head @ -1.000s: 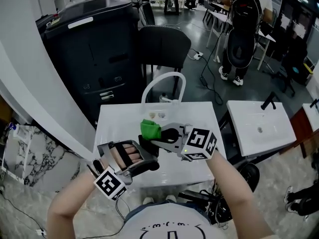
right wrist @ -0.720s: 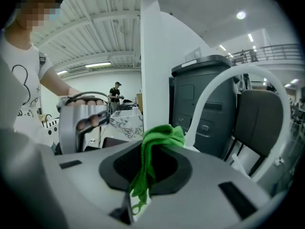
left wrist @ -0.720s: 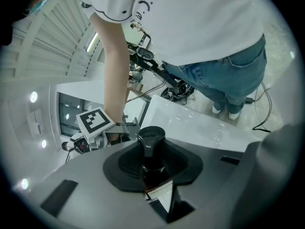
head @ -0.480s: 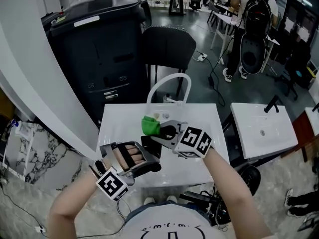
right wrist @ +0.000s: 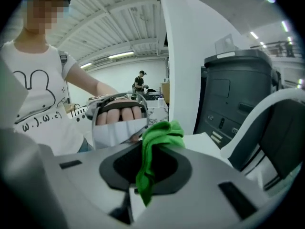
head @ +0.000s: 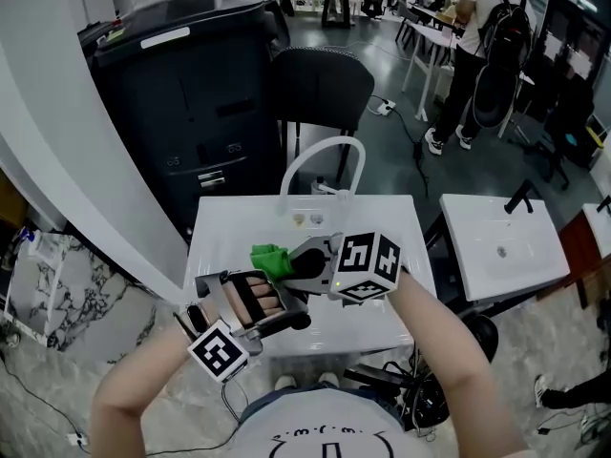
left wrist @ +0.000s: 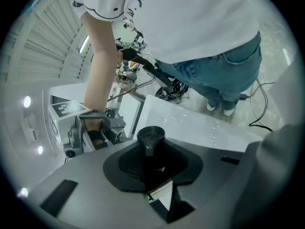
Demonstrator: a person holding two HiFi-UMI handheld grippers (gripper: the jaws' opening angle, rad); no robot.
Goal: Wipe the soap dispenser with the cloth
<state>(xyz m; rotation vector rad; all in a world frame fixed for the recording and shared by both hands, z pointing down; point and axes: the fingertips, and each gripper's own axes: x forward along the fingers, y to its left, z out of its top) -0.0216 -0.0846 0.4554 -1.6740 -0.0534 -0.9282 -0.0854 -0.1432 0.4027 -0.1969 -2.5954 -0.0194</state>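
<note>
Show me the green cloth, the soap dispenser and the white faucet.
green cloth (right wrist: pixel 161 132), right gripper view, its bunched top
soap dispenser (left wrist: pixel 150 136), left gripper view, its black pump head
white faucet (head: pixel 326 141), head view, top of its arch

Soft cloth (head: pixel 271 258) — glossy white countertop (head: pixel 218 229).

A white rectangular basin top (head: pixel 221 229) bearing a white arched tap (head: pixel 323 141) is recorded in front of a large dark grey plastic bin (head: pixel 191 93) and a black chair (head: pixel 320 89), a second white basin (head: pixel 496 246) being noted at right.
</note>
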